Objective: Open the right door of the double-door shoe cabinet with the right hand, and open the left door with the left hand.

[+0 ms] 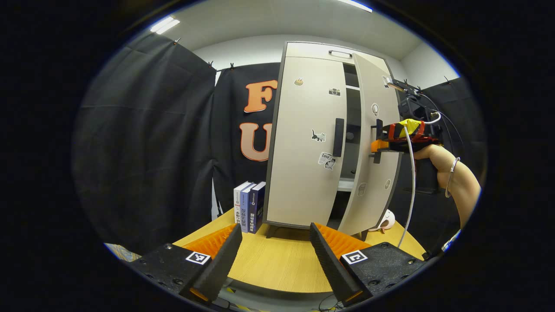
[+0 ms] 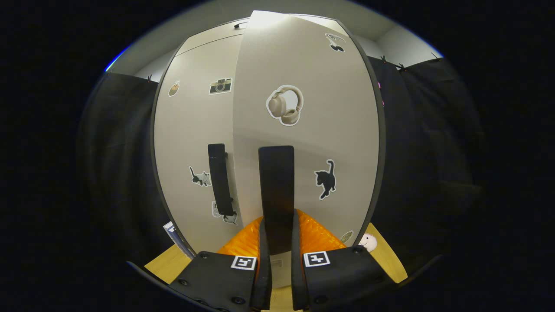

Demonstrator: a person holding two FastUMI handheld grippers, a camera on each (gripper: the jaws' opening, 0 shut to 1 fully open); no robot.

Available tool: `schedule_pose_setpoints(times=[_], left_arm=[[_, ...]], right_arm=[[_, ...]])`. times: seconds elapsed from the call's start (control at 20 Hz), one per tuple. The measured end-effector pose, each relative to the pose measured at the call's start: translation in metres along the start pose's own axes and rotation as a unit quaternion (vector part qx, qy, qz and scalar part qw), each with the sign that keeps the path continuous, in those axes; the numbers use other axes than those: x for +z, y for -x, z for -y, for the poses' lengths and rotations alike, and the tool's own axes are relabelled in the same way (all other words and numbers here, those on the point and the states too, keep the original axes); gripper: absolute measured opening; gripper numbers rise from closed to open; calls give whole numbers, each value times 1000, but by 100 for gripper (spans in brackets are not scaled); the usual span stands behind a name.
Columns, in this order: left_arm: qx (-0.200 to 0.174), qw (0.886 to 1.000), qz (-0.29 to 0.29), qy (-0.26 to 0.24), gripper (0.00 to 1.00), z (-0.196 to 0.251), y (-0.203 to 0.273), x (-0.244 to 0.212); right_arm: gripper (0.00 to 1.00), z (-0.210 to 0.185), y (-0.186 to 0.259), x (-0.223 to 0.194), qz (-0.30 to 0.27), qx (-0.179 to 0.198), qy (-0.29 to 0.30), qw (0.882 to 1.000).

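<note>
The beige double-door shoe cabinet (image 1: 303, 151) stands on a wooden table (image 1: 277, 264). Its left door (image 1: 299, 173) is closed, and that door's black handle (image 1: 338, 137) is untouched. The right door (image 1: 375, 190) is swung partly out, showing shelves behind the gap. A hand holds my right gripper (image 1: 376, 141), which is shut on the right door's handle. In the right gripper view that black handle (image 2: 276, 195) stands upright between my right gripper (image 2: 277, 247) fingers, with the left door's handle (image 2: 220, 180) beside it. My left gripper (image 1: 277, 255) is open, low over the table, well short of the cabinet.
Several books (image 1: 249, 206) stand upright left of the cabinet. A small white object (image 1: 386, 221) lies on the table at the cabinet's right foot, also the white object (image 2: 367, 241) under the open door. A cable (image 1: 409, 186) hangs from the right gripper. Black cloth walls surround the booth.
</note>
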State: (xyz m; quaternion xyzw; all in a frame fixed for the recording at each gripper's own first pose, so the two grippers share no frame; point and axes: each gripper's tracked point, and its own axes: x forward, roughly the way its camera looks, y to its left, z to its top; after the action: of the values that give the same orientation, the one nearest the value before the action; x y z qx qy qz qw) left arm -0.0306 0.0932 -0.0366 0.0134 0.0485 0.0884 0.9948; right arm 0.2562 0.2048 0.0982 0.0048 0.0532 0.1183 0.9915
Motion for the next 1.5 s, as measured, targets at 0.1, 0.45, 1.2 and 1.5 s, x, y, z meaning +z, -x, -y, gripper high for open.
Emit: schedule_pose_setpoints(times=[0.1,0.45,1.2,1.5], left_arm=[[2,1000,4,-9,95,-3,6,2],[3,1000,1,0,95,-3,11,4],[-37,999,3,-11,94,33,-3,19],[-61,998,13,-21,94,63,-15,32]], right_arm=[[26,3,5,0,-1,-6,6,1000],[27,15,19,-1,10,-17,4,1000],[15,40,40,-6,8,-29,-11,999],[15,62,50,-10,8,-54,-15,998]])
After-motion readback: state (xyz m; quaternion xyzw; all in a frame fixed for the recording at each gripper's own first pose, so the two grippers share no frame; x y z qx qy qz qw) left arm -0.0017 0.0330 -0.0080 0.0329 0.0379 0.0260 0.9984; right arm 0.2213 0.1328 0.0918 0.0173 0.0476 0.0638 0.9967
